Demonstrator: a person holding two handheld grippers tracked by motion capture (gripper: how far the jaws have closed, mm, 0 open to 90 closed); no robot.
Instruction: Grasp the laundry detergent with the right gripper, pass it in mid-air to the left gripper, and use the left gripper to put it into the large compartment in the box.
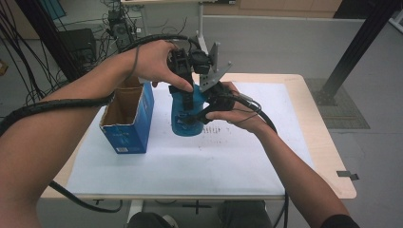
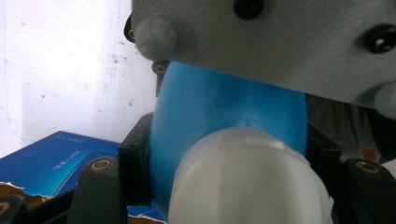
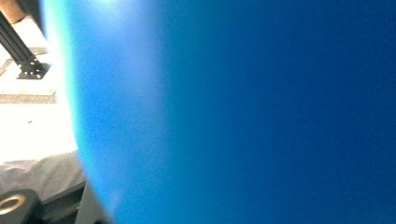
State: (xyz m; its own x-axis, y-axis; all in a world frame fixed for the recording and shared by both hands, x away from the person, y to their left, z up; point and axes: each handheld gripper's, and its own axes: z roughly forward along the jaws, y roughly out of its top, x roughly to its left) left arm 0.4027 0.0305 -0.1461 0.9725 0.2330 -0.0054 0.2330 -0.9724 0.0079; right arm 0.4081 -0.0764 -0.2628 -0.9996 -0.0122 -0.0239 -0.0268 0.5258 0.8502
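White print is seen on the box at centre left of the high view, too small to be read. The bottle is held at frame centre above the counter, clamped by the left gripper and the right gripper. Its white cap is shown in the left gripper view.

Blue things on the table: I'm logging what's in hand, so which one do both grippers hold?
The blue bottle with the white cap, clamped by both grippers; the blue cardboard box stands open and untouched beside it.
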